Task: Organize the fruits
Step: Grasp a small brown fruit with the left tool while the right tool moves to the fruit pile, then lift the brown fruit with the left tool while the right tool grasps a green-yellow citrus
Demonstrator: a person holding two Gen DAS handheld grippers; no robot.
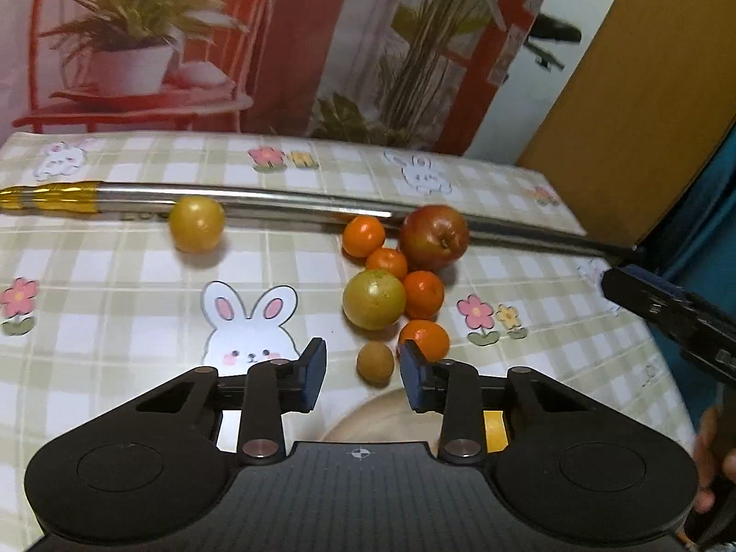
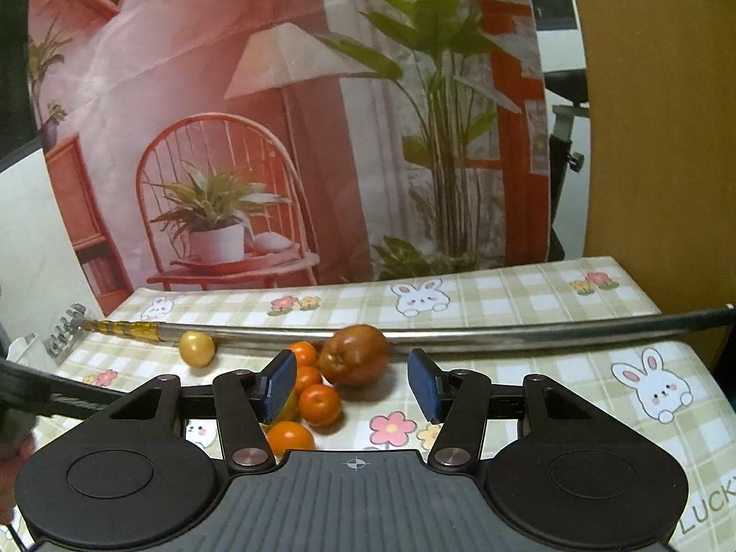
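Fruits lie on a checked bunny tablecloth (image 1: 115, 285). In the left wrist view a red apple (image 1: 433, 235), several small oranges (image 1: 363, 235), a green-yellow round fruit (image 1: 373, 299) and a small brown fruit (image 1: 376, 362) cluster at centre; a yellow fruit (image 1: 197, 224) lies apart to the left. My left gripper (image 1: 363, 379) is open, and the brown fruit sits just ahead of its gap. My right gripper (image 2: 354, 384) is open, with the apple (image 2: 355, 355) and oranges (image 2: 319, 404) ahead of its left finger. The right gripper (image 1: 667, 313) also shows at the left view's right edge.
A long metal rod (image 1: 294, 200) with a gold band lies across the table behind the fruits. A pale plate rim (image 1: 382, 414) shows under my left gripper. A printed backdrop (image 2: 276, 138) stands behind the table. A hand (image 1: 713, 469) is at the right edge.
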